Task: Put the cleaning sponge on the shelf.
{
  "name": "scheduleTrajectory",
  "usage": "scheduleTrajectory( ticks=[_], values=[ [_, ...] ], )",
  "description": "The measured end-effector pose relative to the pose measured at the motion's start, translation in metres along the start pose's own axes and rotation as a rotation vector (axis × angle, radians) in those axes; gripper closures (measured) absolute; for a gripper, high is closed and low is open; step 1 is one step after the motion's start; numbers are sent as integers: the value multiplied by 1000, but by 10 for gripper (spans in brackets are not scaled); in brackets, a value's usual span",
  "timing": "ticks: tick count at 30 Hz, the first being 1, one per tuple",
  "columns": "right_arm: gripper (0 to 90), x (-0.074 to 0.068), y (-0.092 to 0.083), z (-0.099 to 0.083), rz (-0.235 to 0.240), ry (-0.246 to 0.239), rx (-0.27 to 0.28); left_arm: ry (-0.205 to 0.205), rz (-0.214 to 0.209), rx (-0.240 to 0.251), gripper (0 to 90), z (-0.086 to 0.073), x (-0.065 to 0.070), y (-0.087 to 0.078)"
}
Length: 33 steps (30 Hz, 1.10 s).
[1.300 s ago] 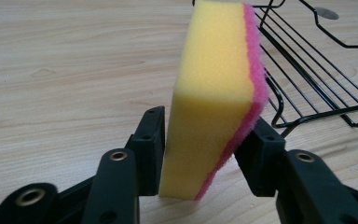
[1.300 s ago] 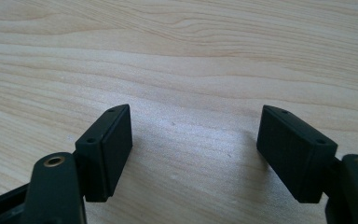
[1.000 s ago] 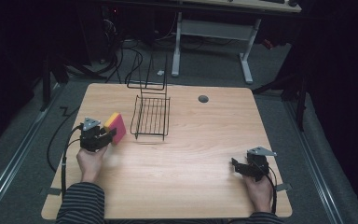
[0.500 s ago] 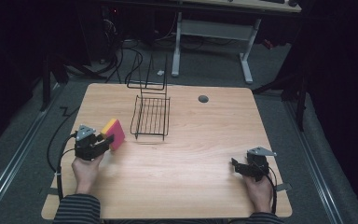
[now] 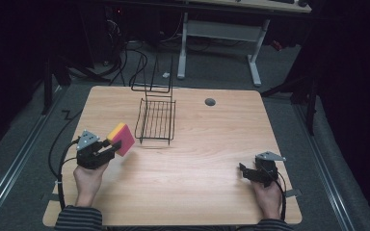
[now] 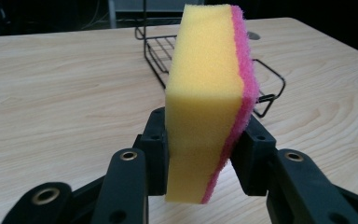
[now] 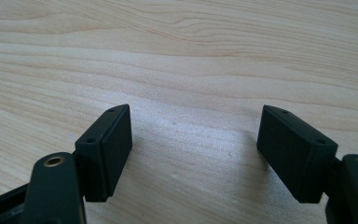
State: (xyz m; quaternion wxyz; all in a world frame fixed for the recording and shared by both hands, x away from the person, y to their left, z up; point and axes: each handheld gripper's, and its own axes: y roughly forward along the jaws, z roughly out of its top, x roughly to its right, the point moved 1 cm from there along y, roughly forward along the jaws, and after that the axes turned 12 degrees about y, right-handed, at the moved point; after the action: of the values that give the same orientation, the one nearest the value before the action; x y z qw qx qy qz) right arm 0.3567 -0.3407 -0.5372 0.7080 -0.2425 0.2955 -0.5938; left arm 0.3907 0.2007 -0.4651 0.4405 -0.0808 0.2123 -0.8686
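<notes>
Centrally in the left gripper view, a sponge (image 6: pixel 207 93) is shown standing on edge, its thick yellow foam layer to the left and its thin pink scouring layer to the right. It is clamped at its lower part between the two black jaws of the left gripper (image 6: pixel 204 158), one jaw pressed on the yellow face and the other on the pink face. In the high view the same sponge (image 5: pixel 121 138) is seen at left of centre, held above the table (image 5: pixel 197 187) by the left gripper (image 5: pixel 107 150), just beside the near left corner of a black wire rack (image 5: pixel 156 119).

The sponge is judged to be light, soft and compressible; a slight pinch of the foam is suggested at the jaws. The pink layer is likely rougher and less slippery than the foam. A hold across the two broad faces, near the middle of one edge, is considered suitable, since the foam yields and little force should be needed.

At lower right of the high view, the right gripper (image 5: pixel 248 173) is held low over bare wood. In the right gripper view its jaws are seen set well apart, with nothing between them but the table surface (image 7: pixel 196 60).
</notes>
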Motion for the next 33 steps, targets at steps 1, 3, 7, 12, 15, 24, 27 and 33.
scheduleTrajectory(
  ticks=[1, 3, 7, 12, 15, 24, 27, 33],
  values=[
    [267, 0, 0, 0, 0, 0, 0, 0, 0, 0, 615, 0, 0, 0],
    [267, 0, 0, 0, 0, 0, 0, 9, -14, 6, 615, 5, 3, 2],
    [267, 0, 0, 0, 0, 0, 0, 18, -26, 17, 616, 10, 7, 3],
    [267, 0, 0, 0, 0, 0, 0, 33, -38, 29, 617, 18, 9, 5],
    [267, 0, 0, 0, 0, 0, 0, 48, -43, 30, 617, 22, 11, 7],
    [267, 0, 0, 0, 0, 0, 0, 77, -58, 35, 617, 34, 13, 16],
    [267, 0, 0, 0, 0, 0, 0, 86, -67, 35, 617, 39, 13, 22],
    [267, 0, 0, 0, -1, 2, -1, 87, -56, 32, 617, 46, 6, 30]
  ],
)
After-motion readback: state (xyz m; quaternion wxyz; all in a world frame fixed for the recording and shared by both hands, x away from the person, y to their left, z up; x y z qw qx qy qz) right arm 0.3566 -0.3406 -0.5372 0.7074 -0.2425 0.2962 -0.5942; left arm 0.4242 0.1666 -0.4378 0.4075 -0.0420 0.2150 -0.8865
